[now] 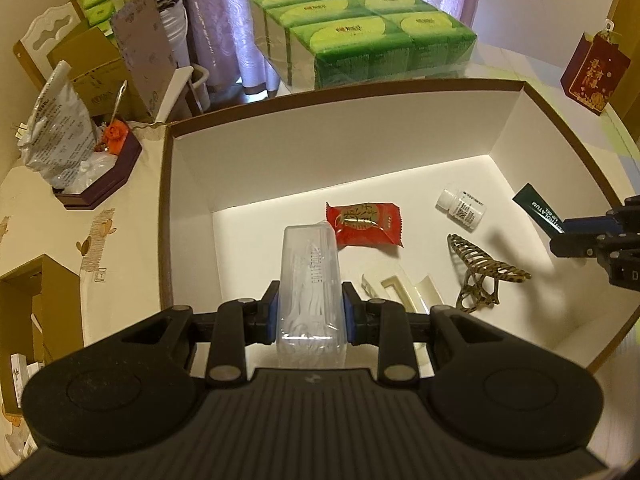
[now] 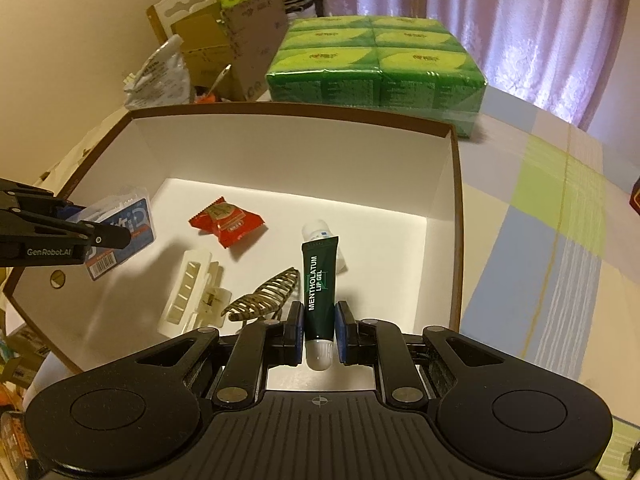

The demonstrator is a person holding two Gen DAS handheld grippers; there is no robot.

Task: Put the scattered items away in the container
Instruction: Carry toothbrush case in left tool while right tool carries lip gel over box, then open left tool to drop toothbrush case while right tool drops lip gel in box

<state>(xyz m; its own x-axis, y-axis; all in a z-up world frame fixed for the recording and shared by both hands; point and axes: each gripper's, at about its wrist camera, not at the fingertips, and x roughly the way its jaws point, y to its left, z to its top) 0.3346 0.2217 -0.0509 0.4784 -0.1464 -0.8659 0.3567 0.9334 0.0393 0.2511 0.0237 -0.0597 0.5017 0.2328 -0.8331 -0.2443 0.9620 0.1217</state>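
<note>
Gripping a clear floss-pick case (image 1: 310,280), the left gripper (image 1: 310,312) hangs over the white-lined box (image 1: 280,168), while the right gripper (image 2: 318,332) clasps a Mentholatum lip gel tube (image 2: 320,292) above the same box. On its floor, at the tube's 10 o'clock, lie a gold hair claw (image 2: 262,296) and cream hair clip (image 2: 188,292), then a red snack packet (image 2: 226,220); a white bottle (image 2: 320,232) sits partly hidden behind the tube. Beyond the far wall at 12 o'clock stands a green tissue pack (image 2: 376,64).
</note>
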